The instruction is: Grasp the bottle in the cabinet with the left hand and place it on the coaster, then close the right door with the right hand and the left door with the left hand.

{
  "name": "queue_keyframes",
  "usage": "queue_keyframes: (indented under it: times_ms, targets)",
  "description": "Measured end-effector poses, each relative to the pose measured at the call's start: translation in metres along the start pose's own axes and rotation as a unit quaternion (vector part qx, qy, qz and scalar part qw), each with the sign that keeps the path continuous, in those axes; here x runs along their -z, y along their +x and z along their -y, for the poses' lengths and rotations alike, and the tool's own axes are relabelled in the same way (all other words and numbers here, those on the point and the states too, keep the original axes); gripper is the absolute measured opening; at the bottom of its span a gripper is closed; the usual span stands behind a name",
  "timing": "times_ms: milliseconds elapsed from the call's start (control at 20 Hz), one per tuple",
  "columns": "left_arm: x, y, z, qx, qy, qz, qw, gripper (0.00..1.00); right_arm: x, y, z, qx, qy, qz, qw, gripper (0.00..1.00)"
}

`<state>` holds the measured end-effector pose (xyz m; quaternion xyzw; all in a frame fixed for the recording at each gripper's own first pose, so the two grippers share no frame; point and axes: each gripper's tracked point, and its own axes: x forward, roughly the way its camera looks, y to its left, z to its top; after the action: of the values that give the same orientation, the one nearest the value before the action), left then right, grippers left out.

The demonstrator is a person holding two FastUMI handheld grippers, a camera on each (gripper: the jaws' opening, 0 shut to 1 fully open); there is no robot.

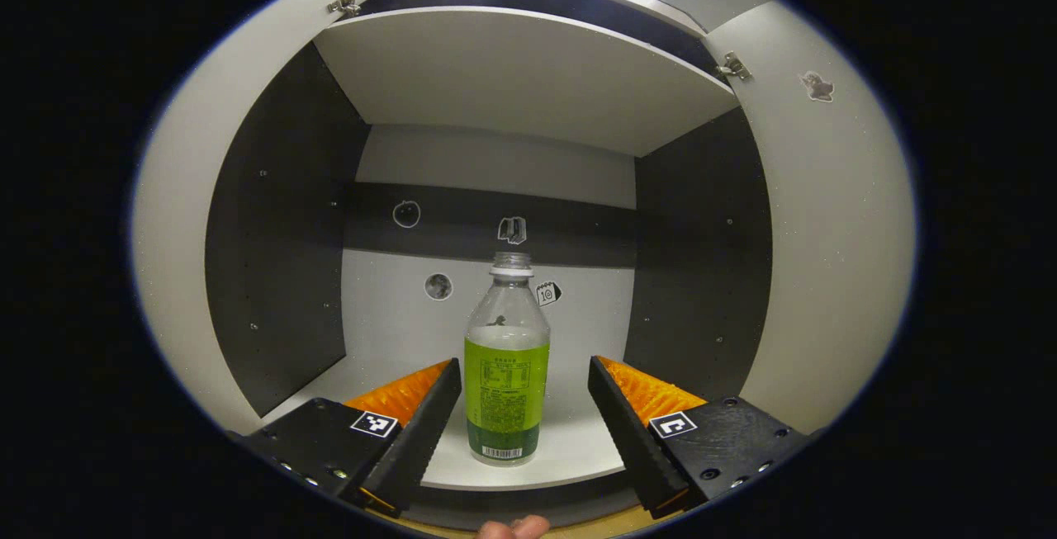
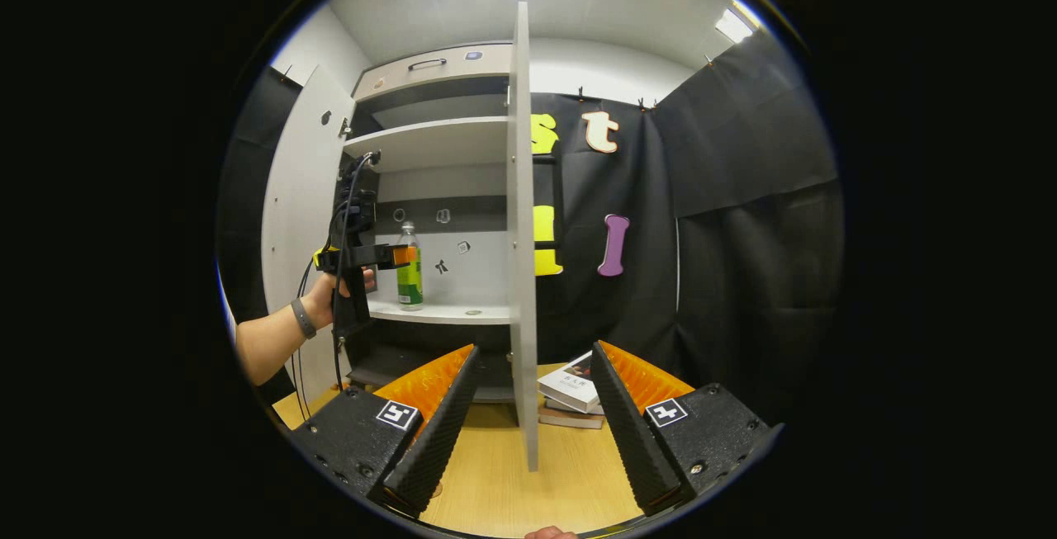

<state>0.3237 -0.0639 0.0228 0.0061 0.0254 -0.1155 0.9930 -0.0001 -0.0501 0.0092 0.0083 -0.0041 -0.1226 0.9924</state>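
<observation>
Reach step: left gripper spread wide, straddling bottle untouched; closing required next. Right gripper apart, idle.

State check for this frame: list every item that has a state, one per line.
bottle: upright on the cabinet shelf, cap on, not gripped
left gripper: open, fingers either side of the bottle
right gripper: open, holding nothing
right door: open, seen edge-on
left door: open
books: stacked flat on the table
</observation>
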Motion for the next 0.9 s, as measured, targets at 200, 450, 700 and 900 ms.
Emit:
queue_keyframes:
  times_ms: [200, 450, 700, 900]
  targets:
    - [0.008, 0.01, -0.006, -0.017, 0.004, -0.007, 1.0, 0.95, 0.001, 0.0, -0.002, -0.017, 0.011, 0.005, 1.0, 0.82]
    - [0.012, 0.023, -0.017, -0.025, 0.008, -0.011, 1.0, 0.94, 0.005, 0.002, 0.009, -0.028, 0.004, -0.014, 0.999, 0.82]
    - [0.02, 0.047, -0.027, -0.016, -0.009, -0.023, 1.0, 0.95, 0.001, 0.005, 0.011, -0.025, -0.005, -0.018, 1.0, 0.82]
    - [0.021, 0.049, -0.024, -0.015, 0.001, -0.028, 0.999, 0.77, 0.003, 0.008, 0.007, -0.035, -0.008, -0.026, 0.999, 0.82]
